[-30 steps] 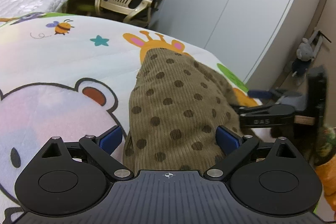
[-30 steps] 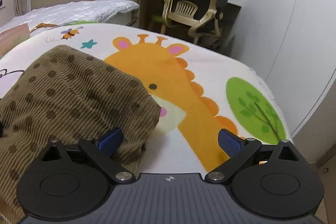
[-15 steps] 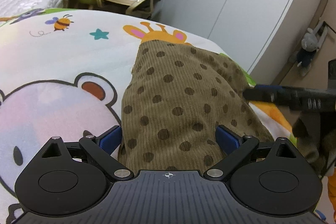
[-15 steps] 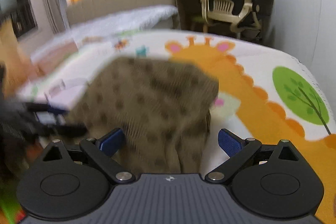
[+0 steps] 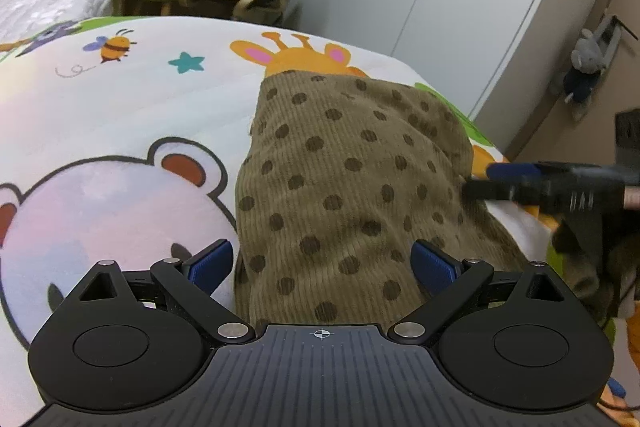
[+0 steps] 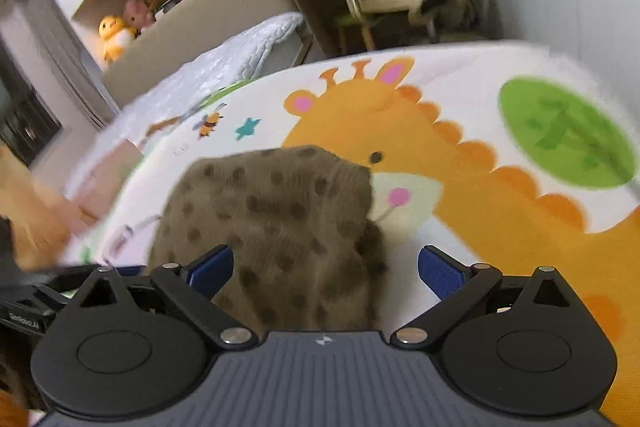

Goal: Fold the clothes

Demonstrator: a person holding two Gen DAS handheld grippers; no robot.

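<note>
Swinging round: right gripper point(image 6: 324, 267) now faces garment point(image 5: 352, 187) from near end, view blurred, a second ago beside its edge. Both grippers spread, holding nothing (left gripper point(image 5: 322, 263) too). Garment lies folded on mat point(image 5: 120, 115). Judgement: regrasp for next fold.

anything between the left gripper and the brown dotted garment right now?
Nothing visible. The left gripper is open, and the brown dotted garment lies on the cartoon blanket directly between and ahead of its fingers. The right gripper comes in at the garment's right edge, off to the side rather than in the left gripper's line.
</note>
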